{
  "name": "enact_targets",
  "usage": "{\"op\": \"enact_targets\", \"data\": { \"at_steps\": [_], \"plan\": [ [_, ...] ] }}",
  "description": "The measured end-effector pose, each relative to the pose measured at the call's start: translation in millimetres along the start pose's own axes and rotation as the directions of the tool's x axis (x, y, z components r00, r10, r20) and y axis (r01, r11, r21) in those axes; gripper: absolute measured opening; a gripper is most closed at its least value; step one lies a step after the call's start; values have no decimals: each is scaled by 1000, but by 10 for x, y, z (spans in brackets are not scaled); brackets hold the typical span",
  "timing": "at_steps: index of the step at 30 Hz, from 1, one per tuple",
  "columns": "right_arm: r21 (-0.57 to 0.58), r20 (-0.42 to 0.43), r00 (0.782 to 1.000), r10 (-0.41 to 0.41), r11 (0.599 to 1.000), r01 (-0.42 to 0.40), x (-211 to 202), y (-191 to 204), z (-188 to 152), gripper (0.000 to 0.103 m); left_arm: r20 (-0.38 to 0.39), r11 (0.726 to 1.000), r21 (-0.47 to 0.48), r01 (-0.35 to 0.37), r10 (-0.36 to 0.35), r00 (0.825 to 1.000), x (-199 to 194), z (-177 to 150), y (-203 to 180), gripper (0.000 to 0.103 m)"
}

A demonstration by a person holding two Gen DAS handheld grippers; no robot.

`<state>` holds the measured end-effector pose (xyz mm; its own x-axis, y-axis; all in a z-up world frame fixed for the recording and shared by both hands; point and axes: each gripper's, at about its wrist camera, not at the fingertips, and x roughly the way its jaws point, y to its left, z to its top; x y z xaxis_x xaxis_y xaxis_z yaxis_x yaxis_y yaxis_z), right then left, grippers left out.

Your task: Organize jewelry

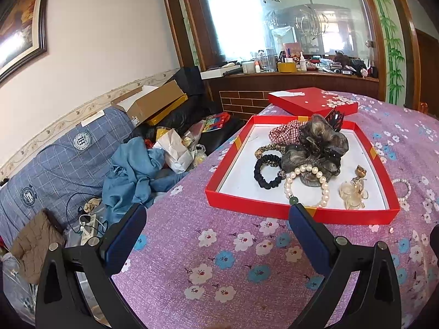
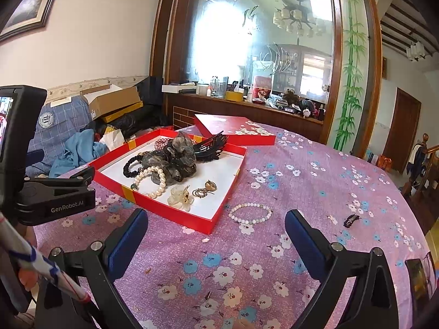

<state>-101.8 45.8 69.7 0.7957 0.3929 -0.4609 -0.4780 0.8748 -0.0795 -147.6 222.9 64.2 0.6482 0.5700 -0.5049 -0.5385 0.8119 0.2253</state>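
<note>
A red tray box [image 1: 299, 211] [image 2: 170, 212] with a white floor sits on the purple flowered tablecloth. In it lie a grey scrunchie [image 1: 318, 148] [image 2: 175, 159], a pearl bracelet [image 1: 307, 185] [image 2: 149, 181], a black hair tie [image 1: 267, 171], a clear flower clip [image 1: 352, 193] [image 2: 179, 197] and a gold brooch [image 2: 210, 186]. A white bead bracelet [image 2: 251, 213] [image 1: 403, 189] lies on the cloth right of the box. A small black clip [image 2: 351, 220] lies further right. My left gripper [image 1: 216, 213] is open and empty before the box. My right gripper [image 2: 216, 219] is open and empty, near the bead bracelet.
The red box lid [image 1: 312, 101] [image 2: 233, 130] lies behind the tray. A cluttered sofa [image 1: 68, 150] with clothes and cardboard boxes stands left of the table. A wooden ledge with bottles [image 2: 247, 96] runs under the mirror behind. The left gripper's body [image 2: 55, 192] shows at the right view's left.
</note>
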Motion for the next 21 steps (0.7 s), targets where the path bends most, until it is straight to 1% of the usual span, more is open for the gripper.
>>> {"op": "enact_targets", "data": {
  "at_steps": [16, 21],
  "plan": [
    [24, -62, 998, -27, 999, 28, 108, -54, -4, 103, -29, 1000, 10, 3, -2, 1000, 71, -31, -20, 103],
    [33, -70, 997, -31, 999, 33, 114, -75, -10, 103, -43, 1000, 16, -1, 1, 999, 104, -41, -44, 103]
  ]
}}
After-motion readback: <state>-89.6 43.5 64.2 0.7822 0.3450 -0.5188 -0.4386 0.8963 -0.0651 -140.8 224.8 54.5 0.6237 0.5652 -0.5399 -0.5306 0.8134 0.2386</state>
